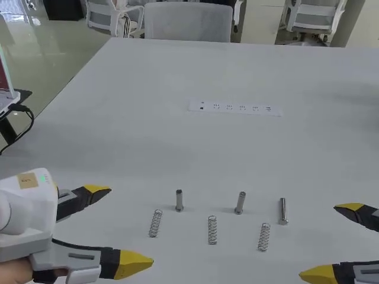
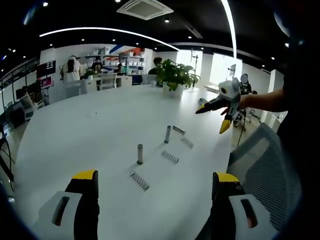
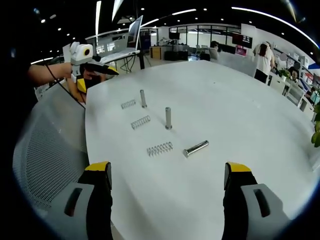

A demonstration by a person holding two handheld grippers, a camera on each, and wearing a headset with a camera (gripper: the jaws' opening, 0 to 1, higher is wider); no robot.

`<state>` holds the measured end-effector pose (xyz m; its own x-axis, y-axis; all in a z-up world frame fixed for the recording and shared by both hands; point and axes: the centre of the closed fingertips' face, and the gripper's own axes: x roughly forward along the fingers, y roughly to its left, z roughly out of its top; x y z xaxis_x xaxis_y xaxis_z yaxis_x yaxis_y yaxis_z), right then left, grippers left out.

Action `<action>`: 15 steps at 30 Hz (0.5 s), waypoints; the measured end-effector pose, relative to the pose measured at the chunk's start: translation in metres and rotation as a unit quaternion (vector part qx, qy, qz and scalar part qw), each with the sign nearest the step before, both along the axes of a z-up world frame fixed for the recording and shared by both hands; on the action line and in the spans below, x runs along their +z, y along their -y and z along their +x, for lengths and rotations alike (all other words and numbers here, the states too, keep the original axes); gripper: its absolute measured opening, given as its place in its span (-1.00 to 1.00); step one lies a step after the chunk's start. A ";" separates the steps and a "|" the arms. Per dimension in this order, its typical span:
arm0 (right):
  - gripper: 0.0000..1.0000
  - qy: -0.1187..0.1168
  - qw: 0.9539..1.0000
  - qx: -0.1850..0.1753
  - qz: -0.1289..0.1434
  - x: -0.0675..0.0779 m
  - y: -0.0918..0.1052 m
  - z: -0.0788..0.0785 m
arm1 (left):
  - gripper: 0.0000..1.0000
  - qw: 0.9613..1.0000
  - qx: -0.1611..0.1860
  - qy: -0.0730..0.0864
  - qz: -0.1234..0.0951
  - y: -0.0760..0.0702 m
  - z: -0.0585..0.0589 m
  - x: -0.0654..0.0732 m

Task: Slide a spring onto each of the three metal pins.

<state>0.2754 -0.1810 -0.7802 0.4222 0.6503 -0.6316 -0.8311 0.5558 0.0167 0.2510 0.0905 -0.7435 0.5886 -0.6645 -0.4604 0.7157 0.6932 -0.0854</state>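
Note:
Three metal pins are on the white table: the left pin and the middle pin stand upright, while the right pin lies on its side. Before each pin lies a loose spring: left spring, middle spring, right spring. My left gripper is open at the near left, apart from the left spring. At the near right my right gripper is open too, with nothing between its fingers.
A white power strip is set into the table farther back. Office chairs stand along the far edge. A laptop sits on a stand to the left. The near table edge runs just below both grippers.

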 end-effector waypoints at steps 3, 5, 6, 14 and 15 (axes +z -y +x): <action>0.88 0.000 1.000 -0.002 0.003 0.001 0.001 0.001 | 0.82 1.000 -0.002 -0.005 0.006 -0.001 0.001 -0.004; 0.88 0.001 1.000 -0.002 0.002 0.002 0.001 0.001 | 0.87 1.000 -0.001 -0.003 0.007 0.000 0.001 -0.004; 0.88 0.001 1.000 -0.002 0.001 0.002 0.002 0.000 | 0.91 1.000 0.000 0.004 0.003 0.002 0.003 -0.001; 0.88 0.008 1.000 -0.006 0.005 0.007 0.005 0.003 | 0.93 1.000 -0.001 0.014 -0.008 0.007 0.008 0.006; 0.89 0.010 1.000 -0.007 0.007 0.008 0.004 0.004 | 0.96 1.000 0.001 0.016 -0.010 0.007 0.009 0.006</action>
